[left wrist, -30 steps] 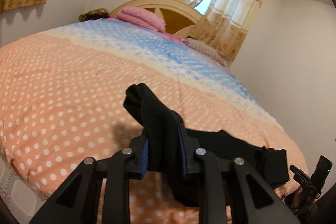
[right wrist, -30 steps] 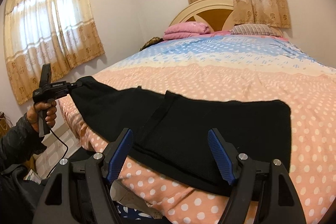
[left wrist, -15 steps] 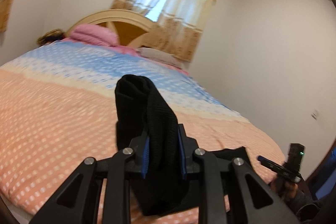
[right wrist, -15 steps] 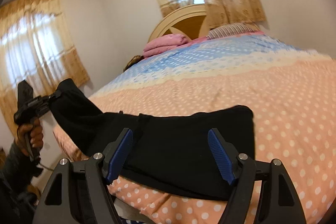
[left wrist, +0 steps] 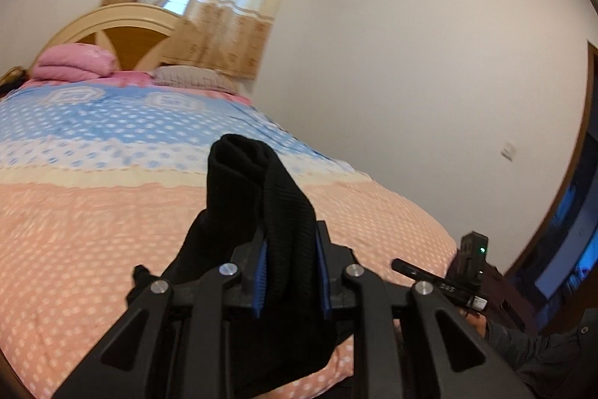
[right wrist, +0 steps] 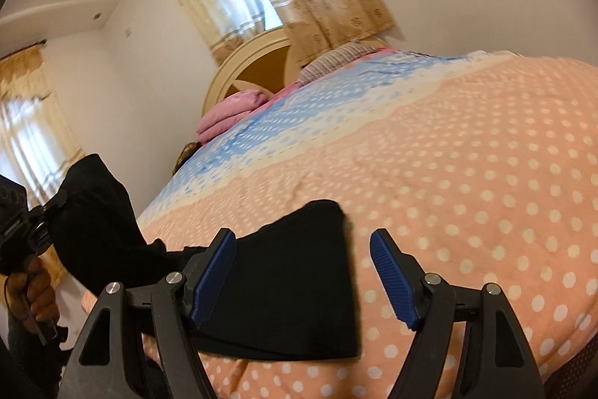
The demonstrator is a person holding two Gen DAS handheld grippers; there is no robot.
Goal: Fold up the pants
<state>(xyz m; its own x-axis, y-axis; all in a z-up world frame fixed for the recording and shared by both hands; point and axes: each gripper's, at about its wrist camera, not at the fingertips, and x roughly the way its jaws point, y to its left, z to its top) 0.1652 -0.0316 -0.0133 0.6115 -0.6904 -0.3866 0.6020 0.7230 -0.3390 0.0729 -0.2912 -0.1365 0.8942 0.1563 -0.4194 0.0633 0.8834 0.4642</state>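
Black knit pants (right wrist: 291,287) lie on the near edge of the bed (right wrist: 467,182). My left gripper (left wrist: 291,272) is shut on one end of the pants (left wrist: 269,212), held bunched and lifted above the bed. In the right wrist view that lifted end (right wrist: 93,212) hangs at the far left from the left gripper (right wrist: 41,219). My right gripper (right wrist: 302,279) is open and empty, its blue pads over the right end of the pants. It also shows in the left wrist view (left wrist: 467,272) at the lower right.
The bed has an orange and blue dotted cover. A pink folded blanket (left wrist: 74,66) and a striped pillow (left wrist: 194,77) lie by the headboard (left wrist: 123,36). A white wall and a doorway (left wrist: 568,230) are to the right.
My left gripper has lifted its end of the pants and swung it right, toward the right gripper. The flat part of the pants on the bed now looks shorter. The right gripper stays open.
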